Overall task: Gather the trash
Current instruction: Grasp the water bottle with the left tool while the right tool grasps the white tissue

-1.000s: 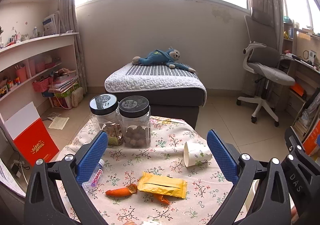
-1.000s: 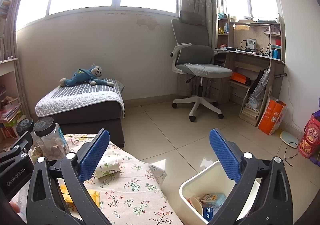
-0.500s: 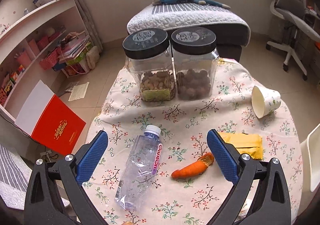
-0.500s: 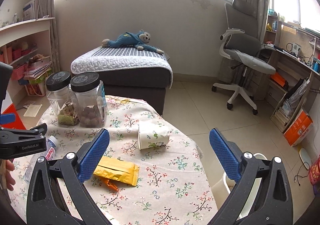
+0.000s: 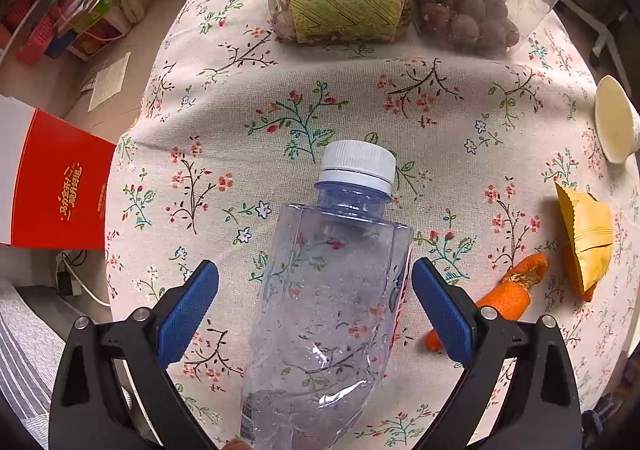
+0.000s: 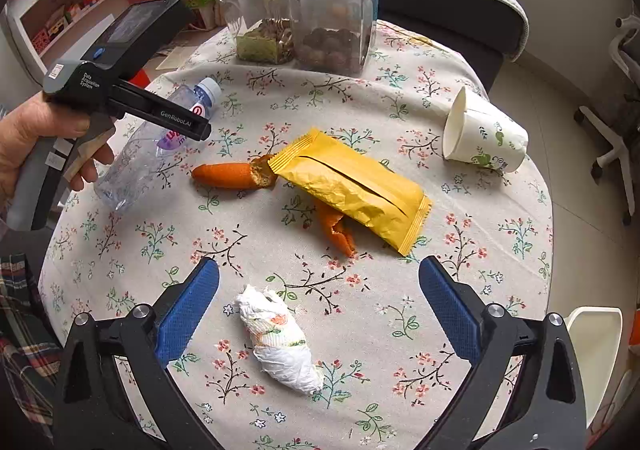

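The left tool (image 5: 315, 306) points steeply downward with its two blue-padded fingers (image 5: 186, 308) spread wide apart, neither one touching anything. The person's left hand (image 6: 38, 142) wraps around its grip, fingers curled under the handle. The right tool (image 6: 319, 308) tilts down at a shallower angle, its fingers (image 6: 448, 308) likewise spread wide and holding nothing.

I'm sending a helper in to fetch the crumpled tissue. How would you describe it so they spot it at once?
Start at the round table with the flowered cloth. The crumpled tissue lies alone near the front edge, in front of the yellow packet and orange peel. It is the only white, wadded lump; the paper cup is smooth and far right.
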Tool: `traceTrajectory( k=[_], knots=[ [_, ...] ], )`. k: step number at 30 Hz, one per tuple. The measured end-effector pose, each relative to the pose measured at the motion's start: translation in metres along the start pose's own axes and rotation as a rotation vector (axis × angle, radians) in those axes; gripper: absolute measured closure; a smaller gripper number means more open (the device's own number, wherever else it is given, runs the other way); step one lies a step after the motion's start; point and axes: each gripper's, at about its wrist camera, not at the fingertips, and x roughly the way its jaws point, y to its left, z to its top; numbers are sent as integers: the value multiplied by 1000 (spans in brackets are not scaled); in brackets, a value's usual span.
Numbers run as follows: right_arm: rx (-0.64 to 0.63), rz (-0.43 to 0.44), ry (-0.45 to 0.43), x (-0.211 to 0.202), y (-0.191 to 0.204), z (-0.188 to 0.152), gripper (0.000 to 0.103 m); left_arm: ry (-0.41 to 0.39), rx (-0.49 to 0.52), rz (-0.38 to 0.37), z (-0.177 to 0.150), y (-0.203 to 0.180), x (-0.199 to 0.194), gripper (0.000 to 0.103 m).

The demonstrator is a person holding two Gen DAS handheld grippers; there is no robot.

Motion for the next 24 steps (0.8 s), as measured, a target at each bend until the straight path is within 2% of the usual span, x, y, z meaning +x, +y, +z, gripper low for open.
traceTrajectory(
  k=[1, 2, 5, 7, 9, 11, 12, 15, 20, 24],
  knots=[
    [-17, 4, 20, 6, 4, -2, 7, 9, 13, -23, -1, -1, 1, 40],
    [-34, 9, 41, 12, 8, -4, 7, 9, 12, -49, -2, 0, 0, 41],
    [-77, 6, 99, 27, 20, -11, 7, -17, 9, -48, -5, 3, -8, 41],
    [-103, 3, 131, 35, 25, -16, 11, -41, -4, -60, -6, 6, -18, 41],
    [-112, 14, 184, 43, 27, -20, 25, -75, -12, -73, -9, 8, -31, 41],
    [-119, 19, 227, 49, 29, -26, 34, -113, -9, -86, -13, 5, -48, 41],
    [-135, 11, 219, 48, 31, -27, 36, -131, -5, -95, -15, 3, -56, 41],
    [-122, 37, 221, 41, 30, -27, 65, -183, 5, -121, -19, -6, -79, 41],
    [-26, 17, 132, 20, 12, -13, 66, -252, -14, -154, -23, -17, -103, 41],
    [90, 20, -55, -20, -6, 9, 66, -313, -50, -176, -25, -19, -115, 41]
  ],
)
